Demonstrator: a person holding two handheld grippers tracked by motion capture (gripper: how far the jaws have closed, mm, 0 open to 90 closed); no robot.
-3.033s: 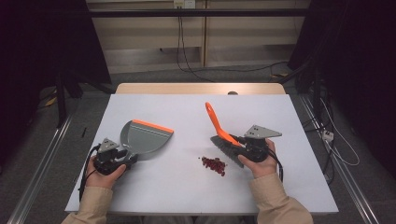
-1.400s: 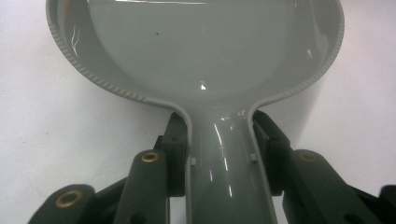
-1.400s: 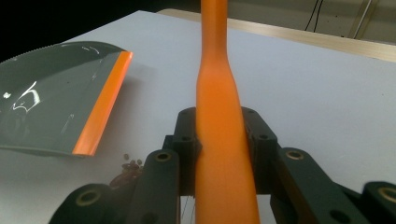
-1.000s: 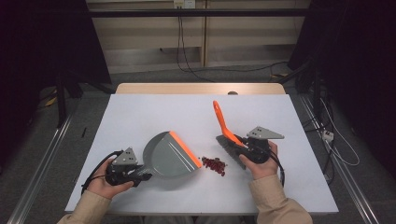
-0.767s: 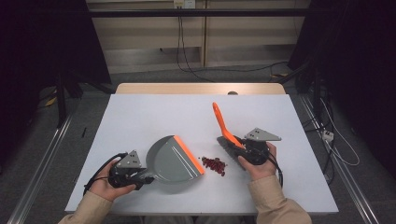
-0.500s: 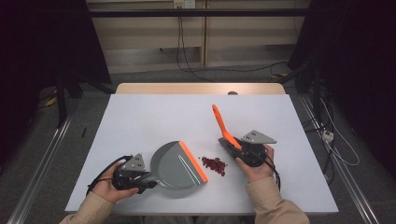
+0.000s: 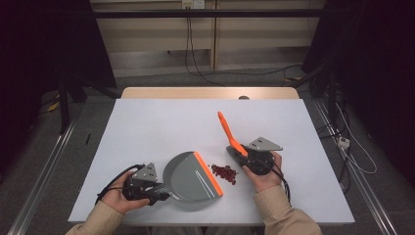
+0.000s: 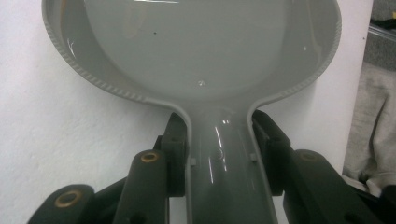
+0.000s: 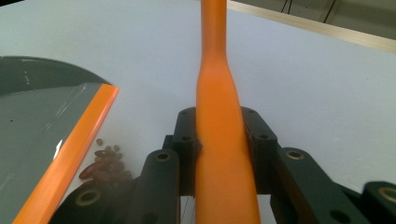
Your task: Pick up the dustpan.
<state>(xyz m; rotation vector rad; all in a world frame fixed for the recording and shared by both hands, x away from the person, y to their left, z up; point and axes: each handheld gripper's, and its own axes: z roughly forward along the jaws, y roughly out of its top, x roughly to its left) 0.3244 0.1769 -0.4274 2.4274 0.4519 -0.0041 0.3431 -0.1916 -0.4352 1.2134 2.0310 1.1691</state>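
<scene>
- Left hand-held gripper [image 7: 159, 192] sits low at the near left of the white worktop [image 7: 161, 122], jaws clenched on the grey handle of the dustpan [image 7: 191, 178].
- From the left gripper view, the two black jaws press on either side of that handle, and the dustpan's [image 8: 196, 51] bowl spreads out ahead of them, lying flat on the worktop.
- The pan's orange lip [image 7: 208, 172] faces right, towards a small heap of red beans [image 7: 225, 173] just beside it; from above a narrow gap shows between lip and heap.
- Right hand-held gripper [image 7: 243, 157] is at the near right, gripping the orange brush handle [image 7: 229, 133], which slants up and away towards the far left.
- In the right gripper view the jaws clamp the orange handle [image 9: 219, 140] tight on both sides, with the beans [image 9: 103, 167] low on the left, right by the pan's orange edge [image 9: 70, 154].
- The beans lie between the two tools, near the front middle of the worktop.
- Whether the brush end meets the worktop, I can't tell; the hand hides it.
</scene>
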